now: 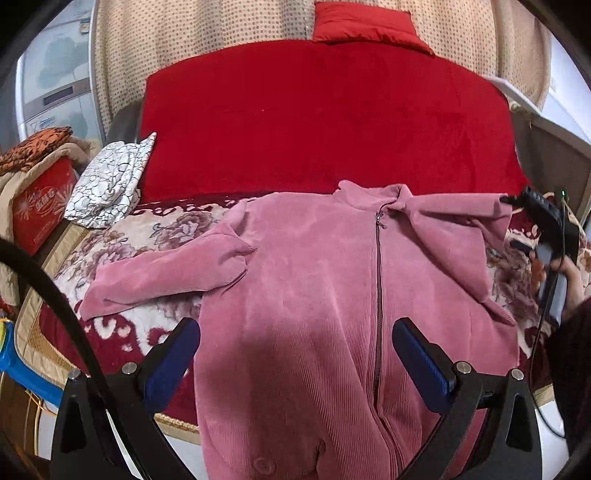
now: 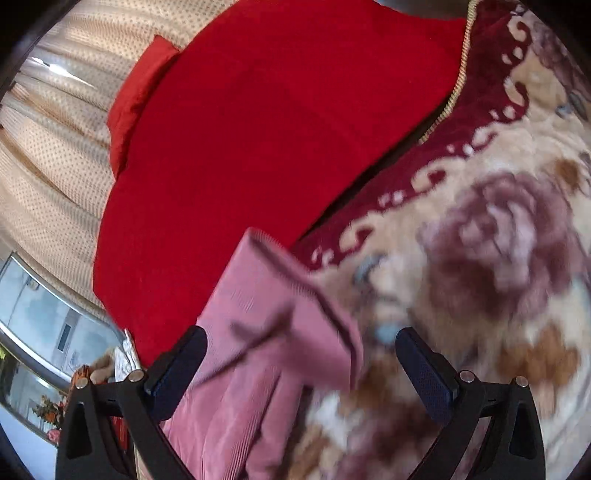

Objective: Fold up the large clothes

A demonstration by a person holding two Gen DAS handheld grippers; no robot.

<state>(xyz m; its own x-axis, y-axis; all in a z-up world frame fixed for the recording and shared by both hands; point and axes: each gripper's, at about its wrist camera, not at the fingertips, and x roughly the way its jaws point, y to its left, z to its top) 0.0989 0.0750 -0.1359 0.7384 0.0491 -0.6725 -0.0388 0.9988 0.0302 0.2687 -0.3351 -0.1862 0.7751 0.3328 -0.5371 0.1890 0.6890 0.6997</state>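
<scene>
1. Task item: one pink corduroy zip-front jacket [image 1: 314,295], lying front-up on the floral plush blanket [image 1: 122,236] at the near end of the bed, hem hanging over the near edge toward the camera. Zipper [image 1: 377,295] looks closed up to the collar.
2. Left gripper [image 1: 295,354]: blue-padded fingers spread wide, above the lower body of the jacket, nothing between them.
3. Right gripper [image 2: 300,363]: fingers also spread apart. The end of the pink sleeve [image 2: 280,314] sits in the gap, but the pads are not closed on it. That view is motion-blurred, so contact can't be confirmed.
4. Progress, my read: early stage. Jacket is spread mostly flat; no body fold done. Its camera-right sleeve [image 1: 461,236] lies slanted partly over the chest, so it may be a started sleeve fold, not certain. The camera-left sleeve [image 1: 162,273] lies stretched out to the side, unfolded.
5. Left to do: both sleeves in, then fold the body, probably in halves or thirds.
6. Count: one jacket, two sleeves, two grippers, one floral blanket, one red bedcover [image 1: 325,122], one red pillow [image 1: 364,22], one white patterned cloth [image 1: 110,181] at bed left.
</scene>
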